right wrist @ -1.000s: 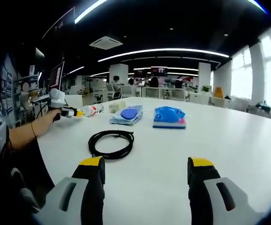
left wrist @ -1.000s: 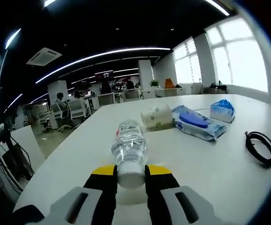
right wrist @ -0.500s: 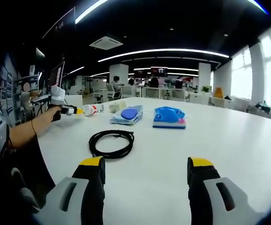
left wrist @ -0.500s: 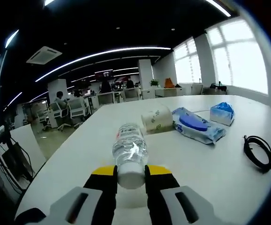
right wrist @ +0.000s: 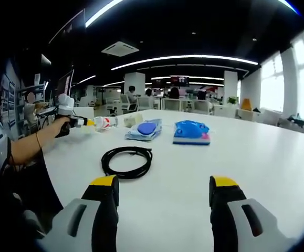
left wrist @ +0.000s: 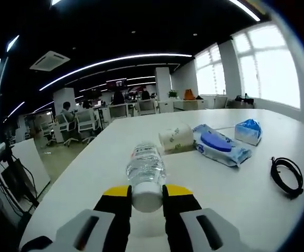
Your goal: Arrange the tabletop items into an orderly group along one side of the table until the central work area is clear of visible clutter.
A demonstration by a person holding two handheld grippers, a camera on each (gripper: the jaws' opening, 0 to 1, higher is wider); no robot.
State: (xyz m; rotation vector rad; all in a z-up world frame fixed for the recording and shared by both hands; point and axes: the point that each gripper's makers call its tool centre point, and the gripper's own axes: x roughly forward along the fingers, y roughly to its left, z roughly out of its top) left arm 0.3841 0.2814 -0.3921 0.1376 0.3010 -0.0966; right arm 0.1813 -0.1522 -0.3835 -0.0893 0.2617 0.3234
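My left gripper [left wrist: 147,195] is shut on the cap end of a clear water bottle [left wrist: 145,167], which points away and is held above the white table [left wrist: 236,199]. Beyond it lie a pale paper cup [left wrist: 175,139] on its side, a blue wet-wipes pack [left wrist: 218,146] and a blue tissue pack [left wrist: 247,131]. A coiled black cable [left wrist: 285,175] lies to the right. In the right gripper view my right gripper [right wrist: 164,197] stands open above the table, just behind the cable [right wrist: 127,161]. The left gripper [right wrist: 78,122] with the bottle [right wrist: 104,122] shows far left, held by a person's arm [right wrist: 33,144].
The wipes pack [right wrist: 145,128], tissue pack [right wrist: 191,132] and cup [right wrist: 132,120] sit in a row across the far part of the table [right wrist: 267,163]. Office desks and chairs [left wrist: 78,126] stand beyond the table's left edge. Windows line the right wall.
The left gripper has lifted the bottle slightly off the table. The right gripper has stayed open and nearly still.
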